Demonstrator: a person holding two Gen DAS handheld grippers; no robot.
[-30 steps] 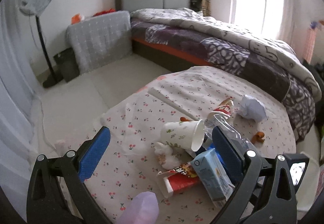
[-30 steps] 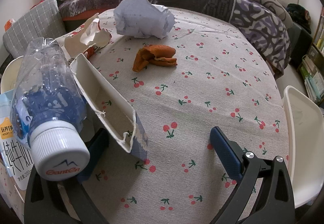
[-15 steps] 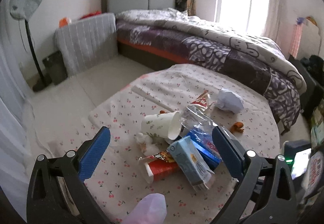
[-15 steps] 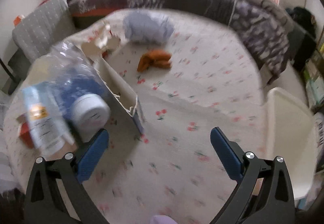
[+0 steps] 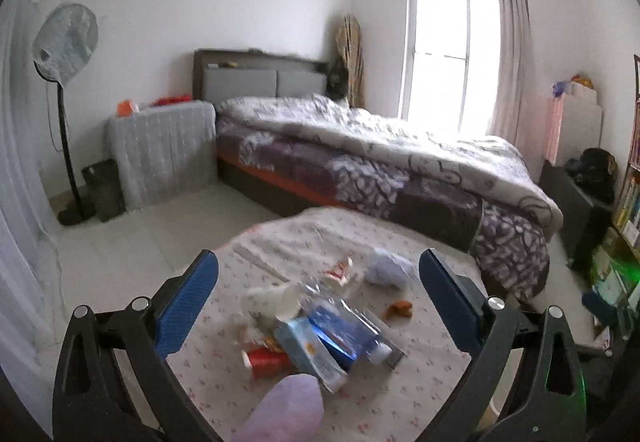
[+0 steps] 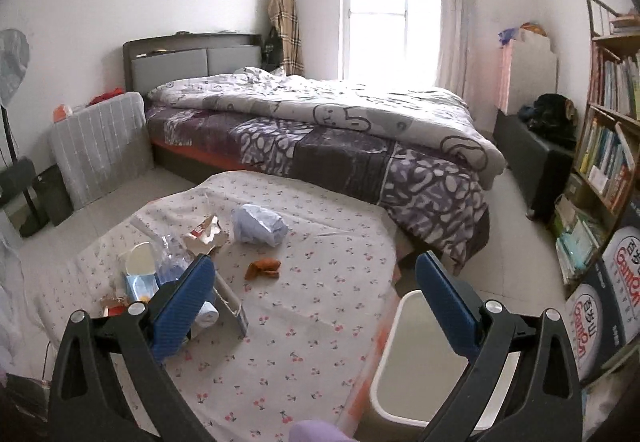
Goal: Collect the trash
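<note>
Bedroom walls are white, with a bright window [image 6: 390,8] behind a wide bed [image 6: 320,130] covered in a rumpled grey and purple quilt. Against the right wall stands a tall bookshelf [image 6: 612,114] packed with books, and at the far left a standing fan [image 5: 64,42] rises beside a grey padded cushion [image 5: 164,150] leaning by the bed. Closer in, at the foot of the bed, a round table [image 6: 320,302] wears a pale cloth printed with small cherries. Just beside the table's right edge, lower down, sits a white bin [image 6: 416,362] with its mouth open upward. Trash lies scattered on the cloth, mostly toward the left side: a clear plastic bottle [image 5: 348,318] with a blue label and white cap lying on its side, touching a light blue carton [image 5: 310,352] and a red packet [image 5: 268,360]; a tipped white paper cup [image 5: 276,300] just behind them; a crumpled pale blue paper ball [image 6: 260,228] further back; a torn red and white wrapper [image 6: 206,232] near it; and a small piece of orange peel [image 6: 262,268] lying apart toward the middle. Both tools hang above the table, touching nothing. The left gripper [image 5: 318,292] has its blue pads spread wide and holds nothing. The right gripper [image 6: 314,296] is likewise spread wide with nothing in its grasp.
</note>
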